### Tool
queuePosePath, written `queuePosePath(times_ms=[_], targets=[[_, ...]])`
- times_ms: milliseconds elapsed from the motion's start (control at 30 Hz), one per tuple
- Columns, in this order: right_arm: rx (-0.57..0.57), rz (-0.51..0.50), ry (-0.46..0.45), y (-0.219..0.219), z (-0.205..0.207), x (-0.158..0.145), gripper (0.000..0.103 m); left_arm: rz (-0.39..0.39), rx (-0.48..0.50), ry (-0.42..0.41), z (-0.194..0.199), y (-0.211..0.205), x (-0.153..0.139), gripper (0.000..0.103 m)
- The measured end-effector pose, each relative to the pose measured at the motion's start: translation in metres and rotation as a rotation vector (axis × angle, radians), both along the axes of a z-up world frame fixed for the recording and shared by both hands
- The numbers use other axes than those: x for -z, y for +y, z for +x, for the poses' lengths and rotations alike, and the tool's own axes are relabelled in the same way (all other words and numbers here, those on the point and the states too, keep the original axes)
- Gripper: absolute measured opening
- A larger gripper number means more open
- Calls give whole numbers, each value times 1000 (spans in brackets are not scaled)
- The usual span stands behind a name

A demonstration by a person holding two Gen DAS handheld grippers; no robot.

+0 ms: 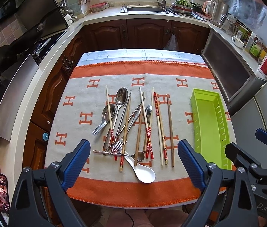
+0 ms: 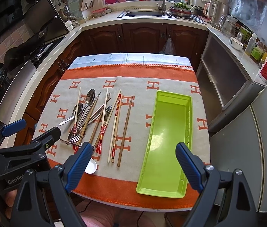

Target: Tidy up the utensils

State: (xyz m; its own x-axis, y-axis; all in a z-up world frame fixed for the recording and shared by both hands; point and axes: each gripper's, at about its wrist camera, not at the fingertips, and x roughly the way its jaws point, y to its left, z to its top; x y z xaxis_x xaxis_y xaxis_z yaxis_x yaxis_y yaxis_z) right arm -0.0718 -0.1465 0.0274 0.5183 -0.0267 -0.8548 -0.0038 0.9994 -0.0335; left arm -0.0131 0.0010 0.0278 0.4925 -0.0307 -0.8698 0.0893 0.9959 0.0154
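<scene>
A heap of utensils lies mid-table: metal spoons, a fork, several chopsticks and a white ceramic spoon. The heap also shows in the right wrist view. An empty green tray lies lengthwise at the table's right. My left gripper is open and empty, above the near edge in front of the heap. My right gripper is open and empty, above the near edge just left of the tray's near end.
The table carries an orange and grey cloth with H marks. Kitchen counters, a sink and dark cabinets run behind. A grey appliance stands close at the table's right, a stove at the left.
</scene>
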Motion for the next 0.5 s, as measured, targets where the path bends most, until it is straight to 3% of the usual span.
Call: queuePosePath(times_ms=[500], targets=[[-1, -13, -14, 4, 3, -5, 88, -1, 4, -7, 4, -1, -4, 89]])
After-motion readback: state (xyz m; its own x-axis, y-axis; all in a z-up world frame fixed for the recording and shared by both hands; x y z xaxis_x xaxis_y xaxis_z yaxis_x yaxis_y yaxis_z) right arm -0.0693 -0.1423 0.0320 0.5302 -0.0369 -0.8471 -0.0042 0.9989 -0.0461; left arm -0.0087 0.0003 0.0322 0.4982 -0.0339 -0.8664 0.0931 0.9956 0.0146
